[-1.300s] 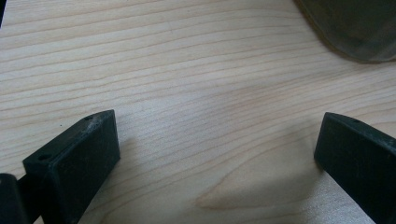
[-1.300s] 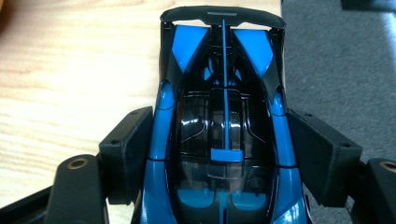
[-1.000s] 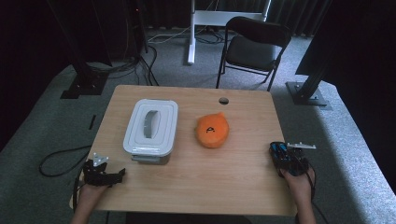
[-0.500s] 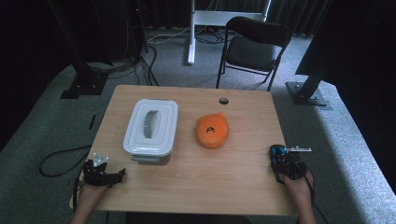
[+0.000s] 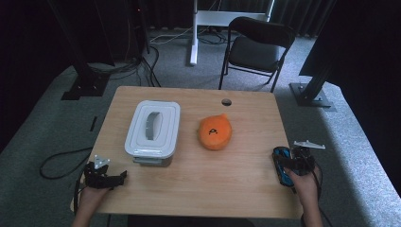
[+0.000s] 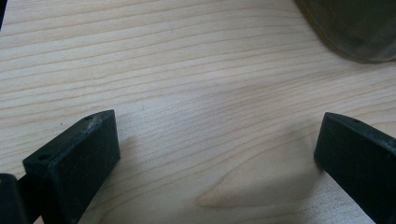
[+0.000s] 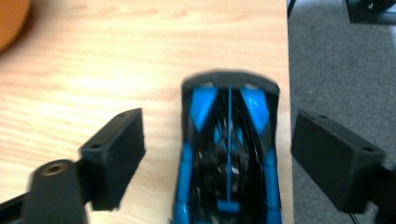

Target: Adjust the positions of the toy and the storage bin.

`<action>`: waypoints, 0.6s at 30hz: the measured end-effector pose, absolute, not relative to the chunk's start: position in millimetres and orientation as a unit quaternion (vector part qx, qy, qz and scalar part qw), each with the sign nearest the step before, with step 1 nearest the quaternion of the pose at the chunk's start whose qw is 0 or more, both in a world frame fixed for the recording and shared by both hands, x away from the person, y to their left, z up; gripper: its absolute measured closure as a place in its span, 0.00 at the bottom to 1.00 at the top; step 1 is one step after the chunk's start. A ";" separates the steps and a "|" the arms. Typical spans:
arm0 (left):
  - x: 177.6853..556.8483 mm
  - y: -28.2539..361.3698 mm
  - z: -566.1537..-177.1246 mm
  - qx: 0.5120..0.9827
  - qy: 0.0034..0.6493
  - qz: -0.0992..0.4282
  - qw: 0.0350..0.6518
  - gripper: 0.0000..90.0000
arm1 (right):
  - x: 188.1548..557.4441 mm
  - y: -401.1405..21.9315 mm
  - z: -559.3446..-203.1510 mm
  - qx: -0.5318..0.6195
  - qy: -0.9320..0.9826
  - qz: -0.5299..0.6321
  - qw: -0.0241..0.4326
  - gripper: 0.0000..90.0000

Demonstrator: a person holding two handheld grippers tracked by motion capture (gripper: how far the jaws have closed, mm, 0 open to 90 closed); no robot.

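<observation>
the blue and black toy car (image 7: 229, 154) lies at the right edge of the bench (image 5: 189, 184), near the front corner. the right gripper (image 7: 217, 154) straddles it with its jaws spread wide; they have just been opening, and a gap shows on both sides of the car, so it is released, not grasped. the left gripper (image 6: 217, 158) rests spread over bare wood, holding nothing. the white lidded box (image 5: 152, 131) is closed and the orange plush (image 5: 215, 133) sits untouched mid-bench. judging by this, the work is at its very start: the car is not yet picked up or moved anywhere.
</observation>
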State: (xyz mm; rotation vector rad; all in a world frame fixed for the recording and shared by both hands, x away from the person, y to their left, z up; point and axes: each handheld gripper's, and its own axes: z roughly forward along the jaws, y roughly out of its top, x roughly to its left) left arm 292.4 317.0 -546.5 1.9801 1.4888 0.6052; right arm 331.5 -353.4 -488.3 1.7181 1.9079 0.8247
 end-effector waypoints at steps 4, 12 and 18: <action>292.4 317.0 -546.5 0.743 0.559 0.227 0.291 0.01 | 338.0 -343.6 -481.3 0.606 0.698 0.315 0.213 0.14; 292.4 317.1 -546.5 0.743 0.558 0.227 0.291 0.01 | 350.9 -321.4 -473.4 0.577 0.718 0.331 0.206 0.12; 292.4 317.0 -546.6 0.743 0.559 0.227 0.292 0.01 | 359.3 -305.3 -467.4 0.559 0.727 0.344 0.201 0.14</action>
